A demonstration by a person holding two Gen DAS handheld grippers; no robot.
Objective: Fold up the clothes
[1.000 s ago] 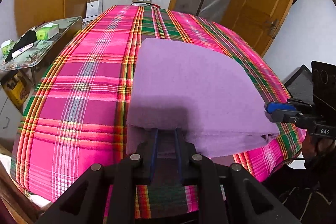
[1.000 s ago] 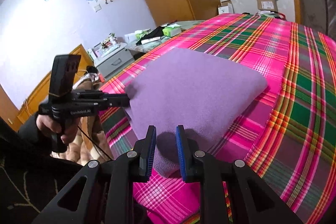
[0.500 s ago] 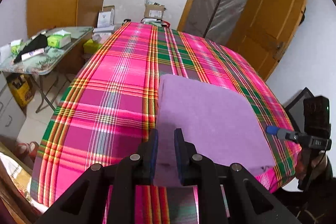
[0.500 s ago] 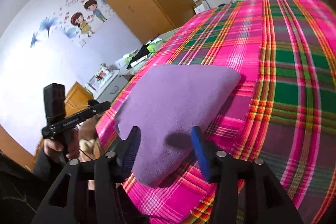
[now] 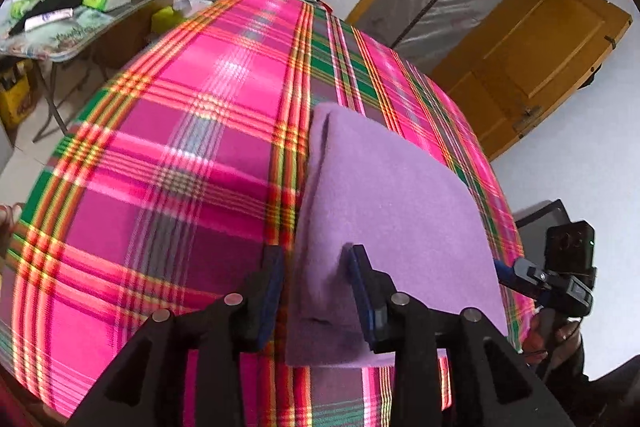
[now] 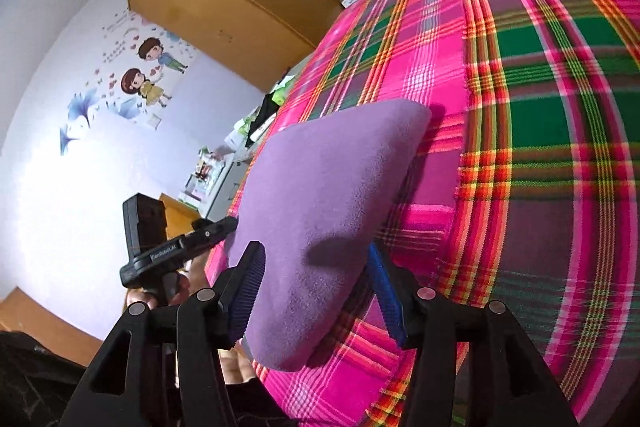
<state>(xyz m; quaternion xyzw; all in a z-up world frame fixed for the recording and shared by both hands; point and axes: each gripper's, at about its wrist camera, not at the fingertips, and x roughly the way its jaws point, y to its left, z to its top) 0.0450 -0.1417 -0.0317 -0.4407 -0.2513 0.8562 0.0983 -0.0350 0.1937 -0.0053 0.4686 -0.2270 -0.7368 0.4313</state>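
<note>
Lying folded on plaid bedspread (image 5: 168, 163), purple cloth (image 5: 384, 195) — both grippers' jaws apart, straddling near corners.

It was a home bedroom: a bed under a pink plaid cover (image 5: 168, 187) lay ahead of the jaws, a cartoon couple wall sticker (image 6: 150, 71) and wooden wardrobe (image 6: 224, 7) stood left of the right jaws, and a wooden door (image 5: 532, 67) beyond.

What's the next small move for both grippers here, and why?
Probably back both away. The purple cloth lies folded flat on the plaid cover, and the left gripper and right gripper are open, fingers astride its near corners, gripping nothing.
</note>
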